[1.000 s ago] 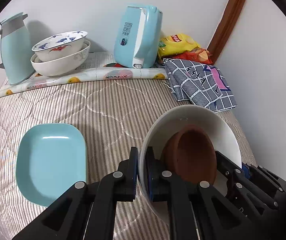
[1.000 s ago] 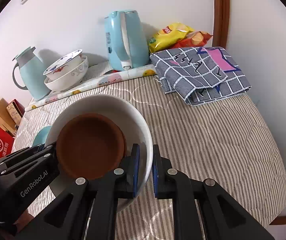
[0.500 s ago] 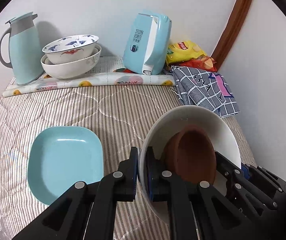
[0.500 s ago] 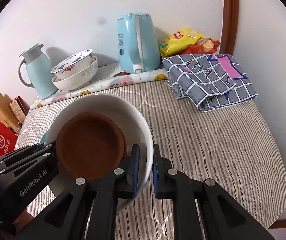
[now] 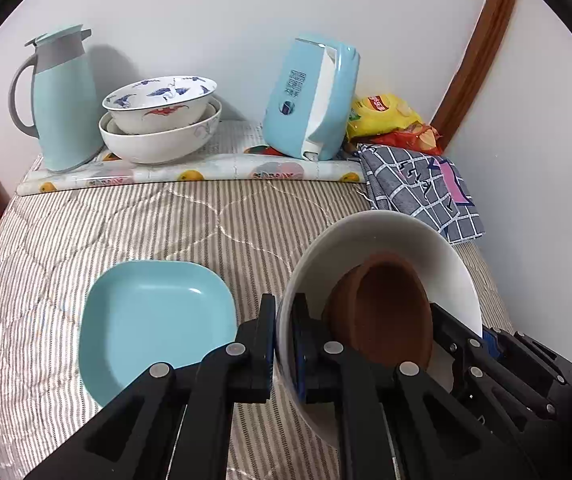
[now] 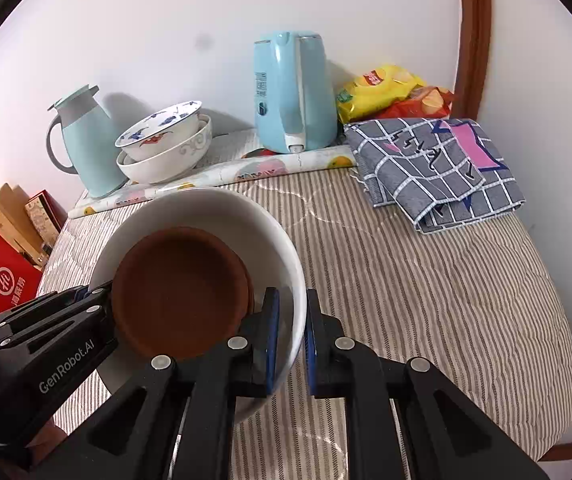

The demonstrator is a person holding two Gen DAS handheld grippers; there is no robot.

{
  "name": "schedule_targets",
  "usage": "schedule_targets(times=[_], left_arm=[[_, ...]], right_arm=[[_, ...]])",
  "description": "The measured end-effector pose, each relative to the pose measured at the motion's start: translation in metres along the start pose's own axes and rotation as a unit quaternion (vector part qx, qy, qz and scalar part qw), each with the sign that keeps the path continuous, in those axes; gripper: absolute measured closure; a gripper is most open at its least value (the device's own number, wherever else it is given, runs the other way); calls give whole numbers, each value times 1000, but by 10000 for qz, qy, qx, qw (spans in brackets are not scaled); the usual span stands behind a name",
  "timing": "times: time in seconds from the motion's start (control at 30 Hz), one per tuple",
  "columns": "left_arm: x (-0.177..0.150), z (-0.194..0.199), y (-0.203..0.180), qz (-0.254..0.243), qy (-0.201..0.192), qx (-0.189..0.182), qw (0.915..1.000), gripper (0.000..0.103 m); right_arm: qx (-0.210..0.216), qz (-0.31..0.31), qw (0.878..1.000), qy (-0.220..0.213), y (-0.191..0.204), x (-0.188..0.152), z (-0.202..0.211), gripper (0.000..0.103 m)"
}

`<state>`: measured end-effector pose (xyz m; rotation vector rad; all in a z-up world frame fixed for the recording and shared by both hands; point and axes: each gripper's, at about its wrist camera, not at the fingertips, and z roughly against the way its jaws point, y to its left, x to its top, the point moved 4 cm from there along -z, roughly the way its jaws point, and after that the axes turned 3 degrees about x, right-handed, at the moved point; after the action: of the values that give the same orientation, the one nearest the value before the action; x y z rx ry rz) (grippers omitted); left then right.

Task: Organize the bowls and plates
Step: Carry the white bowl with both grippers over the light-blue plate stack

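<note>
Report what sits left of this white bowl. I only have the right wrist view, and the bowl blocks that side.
Observer: A light blue square plate lies flat and empty on the striped cover, just left of the white bowl.
Operator: Confirm how the left fingers hold the bowl.
Observer: The left gripper is clamped on the white bowl's rim, one finger outside and one inside, next to the brown bowl nested in it.
</note>
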<state>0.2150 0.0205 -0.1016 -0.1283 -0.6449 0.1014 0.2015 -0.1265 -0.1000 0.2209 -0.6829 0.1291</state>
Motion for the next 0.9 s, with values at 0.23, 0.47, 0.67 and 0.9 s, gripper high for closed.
schedule_targets(times=[0.23,0.47,0.67,0.9], left_arm=[[1,4,13,55,-26,62,10000,94],[0,6,27,139,-42,117,9998,94],[1,7,35,180,-56,158,9997,94],[1,4,43,227,-30,193,9996,94]], right_arm=[[67,71,10000,-9,13,2,-3,92],[121,157,9998,-1,25,2,-6,92],[162,216,9996,9,33,2,-9,92],[185,263,9995,48,41,1,-14,92]])
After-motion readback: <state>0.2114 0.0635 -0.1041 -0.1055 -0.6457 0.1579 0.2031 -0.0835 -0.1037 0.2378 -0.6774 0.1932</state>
